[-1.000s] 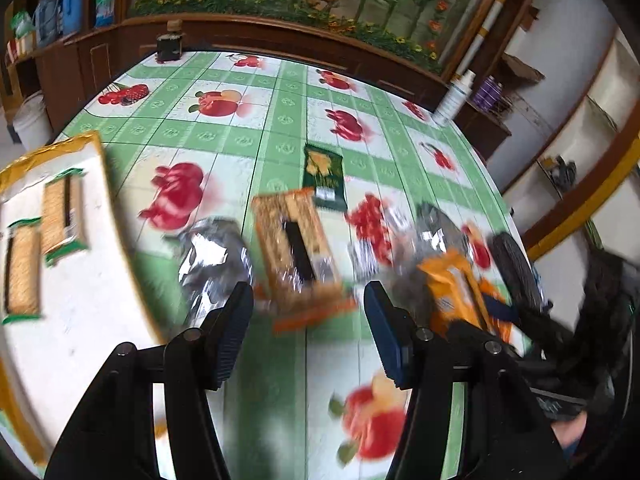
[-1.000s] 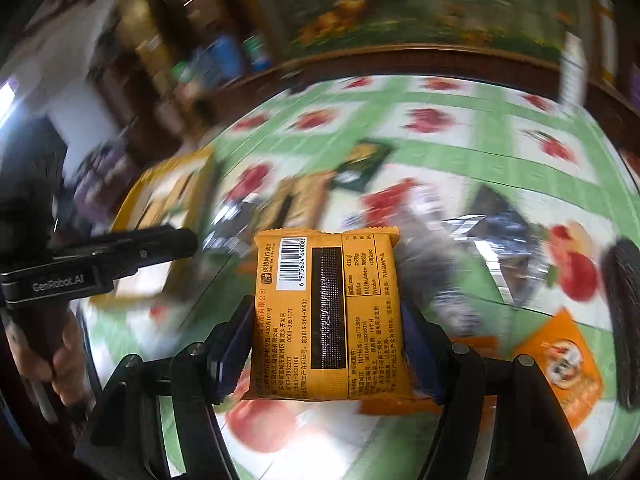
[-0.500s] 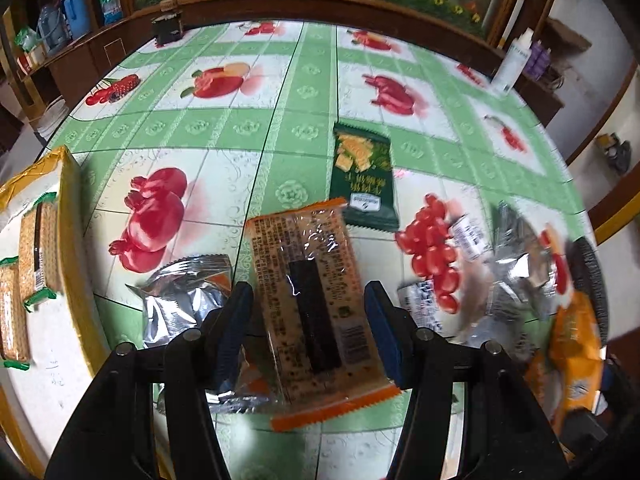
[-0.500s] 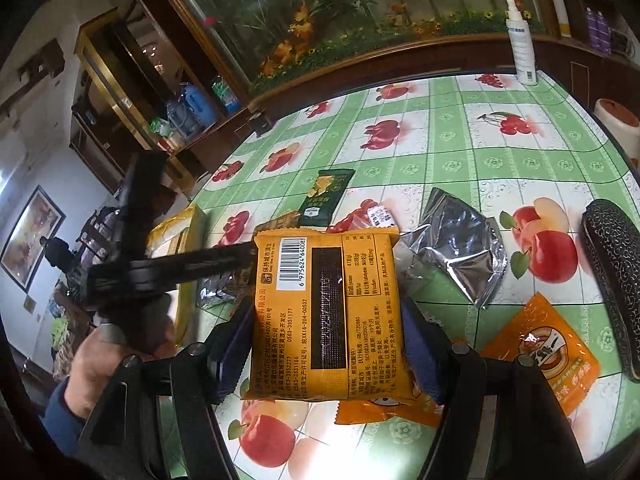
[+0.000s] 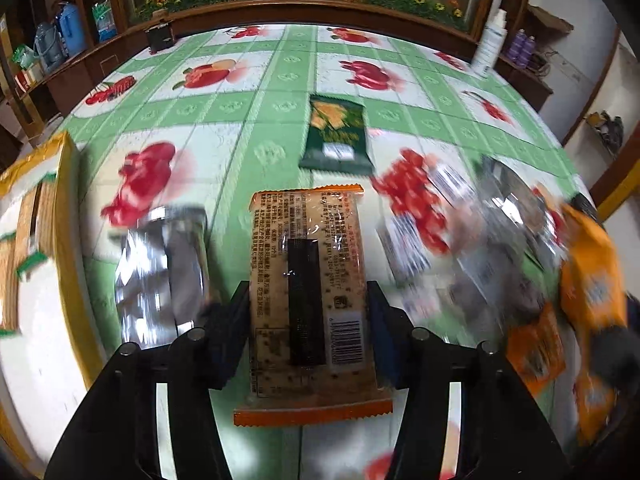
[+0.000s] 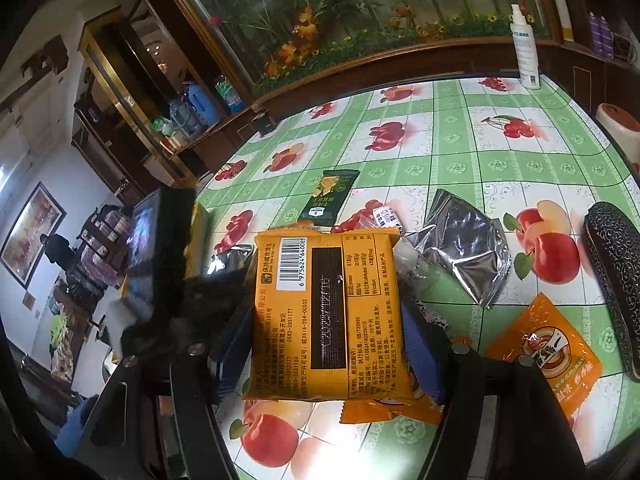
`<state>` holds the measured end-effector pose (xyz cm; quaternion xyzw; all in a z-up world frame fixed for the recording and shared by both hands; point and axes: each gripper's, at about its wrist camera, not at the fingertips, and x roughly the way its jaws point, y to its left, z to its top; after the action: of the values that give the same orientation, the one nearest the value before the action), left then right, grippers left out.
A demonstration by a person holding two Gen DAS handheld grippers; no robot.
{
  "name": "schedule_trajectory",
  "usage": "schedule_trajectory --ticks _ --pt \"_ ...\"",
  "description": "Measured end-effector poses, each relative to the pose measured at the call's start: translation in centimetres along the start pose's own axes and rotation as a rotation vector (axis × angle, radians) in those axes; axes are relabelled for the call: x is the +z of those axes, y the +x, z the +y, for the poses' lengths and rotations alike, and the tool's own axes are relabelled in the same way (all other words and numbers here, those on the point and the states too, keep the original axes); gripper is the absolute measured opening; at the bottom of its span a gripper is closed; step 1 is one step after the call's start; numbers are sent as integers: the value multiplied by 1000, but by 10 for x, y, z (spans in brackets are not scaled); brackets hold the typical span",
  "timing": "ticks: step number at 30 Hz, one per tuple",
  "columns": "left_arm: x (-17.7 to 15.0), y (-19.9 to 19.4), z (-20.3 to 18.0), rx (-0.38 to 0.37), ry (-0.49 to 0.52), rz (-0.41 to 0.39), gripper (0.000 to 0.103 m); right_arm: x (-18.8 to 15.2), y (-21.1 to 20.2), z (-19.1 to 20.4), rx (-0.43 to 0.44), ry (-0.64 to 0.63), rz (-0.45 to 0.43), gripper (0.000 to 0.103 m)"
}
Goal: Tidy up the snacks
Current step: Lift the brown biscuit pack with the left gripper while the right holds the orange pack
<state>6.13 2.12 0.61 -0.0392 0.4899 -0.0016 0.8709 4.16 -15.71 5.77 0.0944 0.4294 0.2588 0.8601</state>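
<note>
**Both grippers loaded up, tray waiting at the left edge**

So the left gripper point(image 5: 306, 308) sits over the clear cracker pack with orange ends point(image 5: 308, 300), right in the lower middle of the left wrist view. Its jaws have just been closing, and the pack is between them with both pads up against its long sides, so I'd call that a clamp (or very nearly one). Grabbing it across the narrow width makes sense, since the pack is long and flat and that's the only span that fits. The gripper points steeply down at the tablecloth point(image 5: 256, 92).

The right gripper point(image 6: 328, 344) is closed on the yellow-orange snack pack point(image 6: 328, 316), barcode side up, in the center of the right wrist view. It looks lifted clear of the table and angled down, probably just parked until the other side is done.

The white tray with the yellow rim point(image 5: 68, 216) is at the left edge of the left wrist view, and it has 2 or so cracker packs in it, so my guess is matching packs go there.

Loose on the cloth: a dark green packet point(image 5: 336, 136) in the upper middle and a silver foil bag point(image 5: 160, 276) just left of the left gripper.
</note>
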Motion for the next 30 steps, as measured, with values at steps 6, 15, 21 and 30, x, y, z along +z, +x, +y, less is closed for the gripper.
schedule_trajectory --ticks 6,15,21,30 --pt "-40 -26 -1 -50 25 4 53 -4 6 6 -1 -21 20 71" --pt "-81 -52 4 -61 26 -38 53 -11 12 16 10 -53 36 71" --pt "-95 -59 8 -33 35 -89 53 -14 15 22 16 -75 42 71" --pt "-96 -61 20 -80 -11 -108 53 -18 26 23 1 -92 61 71"
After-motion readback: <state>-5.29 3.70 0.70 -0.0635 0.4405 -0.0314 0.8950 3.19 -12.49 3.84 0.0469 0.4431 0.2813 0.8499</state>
